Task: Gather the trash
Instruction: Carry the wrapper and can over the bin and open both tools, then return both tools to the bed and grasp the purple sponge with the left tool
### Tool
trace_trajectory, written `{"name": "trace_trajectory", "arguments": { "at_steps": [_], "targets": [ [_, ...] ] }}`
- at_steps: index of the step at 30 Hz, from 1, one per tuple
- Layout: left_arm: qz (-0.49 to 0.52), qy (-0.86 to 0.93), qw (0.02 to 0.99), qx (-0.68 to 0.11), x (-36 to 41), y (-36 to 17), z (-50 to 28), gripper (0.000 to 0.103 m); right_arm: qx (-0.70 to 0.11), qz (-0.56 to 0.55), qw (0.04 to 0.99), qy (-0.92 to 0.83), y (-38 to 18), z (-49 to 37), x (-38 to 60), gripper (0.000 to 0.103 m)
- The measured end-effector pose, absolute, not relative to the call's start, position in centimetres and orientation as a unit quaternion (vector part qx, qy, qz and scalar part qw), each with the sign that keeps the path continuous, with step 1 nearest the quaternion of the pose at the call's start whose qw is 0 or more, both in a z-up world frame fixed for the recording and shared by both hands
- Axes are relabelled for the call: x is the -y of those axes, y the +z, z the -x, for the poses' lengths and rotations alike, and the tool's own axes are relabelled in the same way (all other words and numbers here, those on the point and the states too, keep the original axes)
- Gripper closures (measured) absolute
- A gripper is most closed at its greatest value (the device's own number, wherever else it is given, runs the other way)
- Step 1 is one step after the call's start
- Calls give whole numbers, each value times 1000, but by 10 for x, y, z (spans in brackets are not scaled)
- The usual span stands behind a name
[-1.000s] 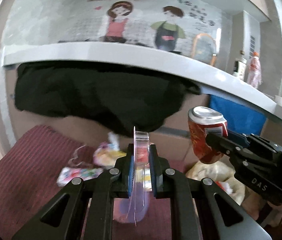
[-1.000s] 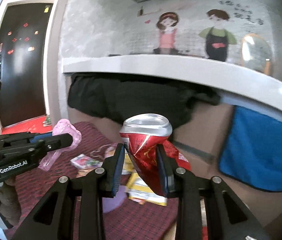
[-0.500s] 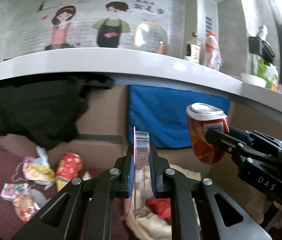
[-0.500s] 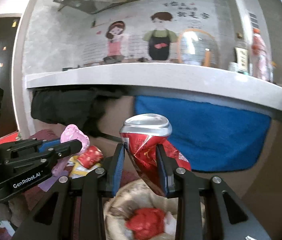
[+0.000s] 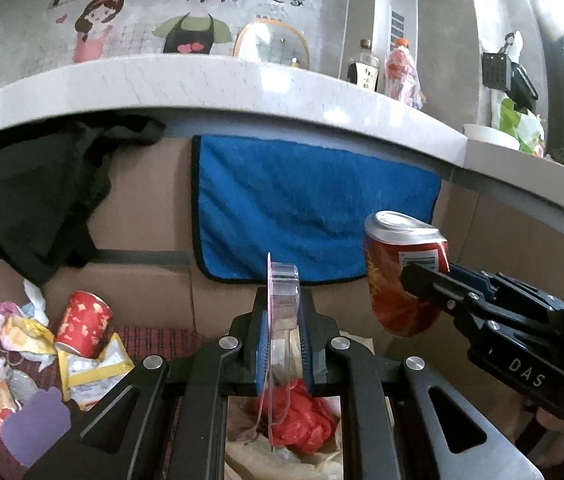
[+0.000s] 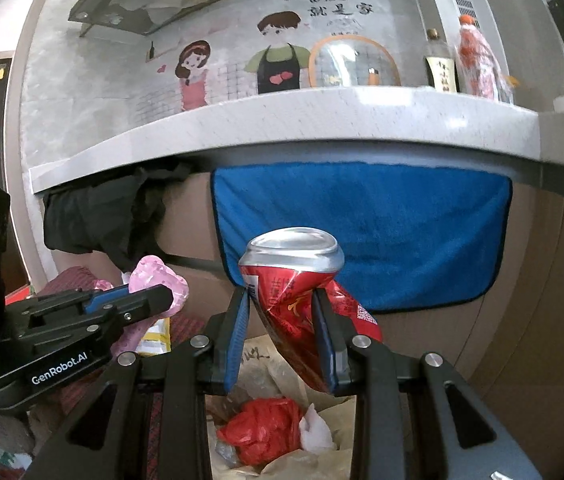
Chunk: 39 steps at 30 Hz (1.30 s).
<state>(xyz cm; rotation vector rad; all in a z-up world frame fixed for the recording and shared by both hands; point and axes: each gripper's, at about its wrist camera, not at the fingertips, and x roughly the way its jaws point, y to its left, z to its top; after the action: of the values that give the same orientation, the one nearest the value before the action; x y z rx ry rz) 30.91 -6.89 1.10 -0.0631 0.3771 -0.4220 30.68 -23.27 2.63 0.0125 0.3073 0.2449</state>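
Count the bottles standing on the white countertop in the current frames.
2. A dark-labelled glass bottle and, immediately to its right, an orange-capped bottle, both standing on the countertop right of the round mirror. Others could lie outside the view.

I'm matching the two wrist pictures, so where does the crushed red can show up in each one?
Left wrist view: the can sits right of centre, pinched by the right tongs.
Right wrist view: the can is at centre, between those tongs' pads.
Shared landmark: the blue towel hangs behind it.
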Motion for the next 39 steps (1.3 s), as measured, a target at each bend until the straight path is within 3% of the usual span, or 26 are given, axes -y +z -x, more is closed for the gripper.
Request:
{"name": "trace_trajectory", "arguments": {
  "at_steps": [20,22,24,25,39],
  "targets": [
    [47,-233,944,-228,69,-36,-344,89,-208,-23,971,117,-27,-339,233,73],
    [66,-244,939,-233,65,-39,-347,82,-212,-27,970,113,-31,-340,235,73],
    [80,-251,934,-240,62,-41,-351,62,-216,-29,969,113,-33,-341,235,72],
    [85,-254,932,-242,60,-42,-352,60,-219,-28,969,112,-34,-341,235,70],
    [98,-188,942,-259,7,-28,-329,58,-221,-22,969,105,-27,-321,230,69]
  ]
}}
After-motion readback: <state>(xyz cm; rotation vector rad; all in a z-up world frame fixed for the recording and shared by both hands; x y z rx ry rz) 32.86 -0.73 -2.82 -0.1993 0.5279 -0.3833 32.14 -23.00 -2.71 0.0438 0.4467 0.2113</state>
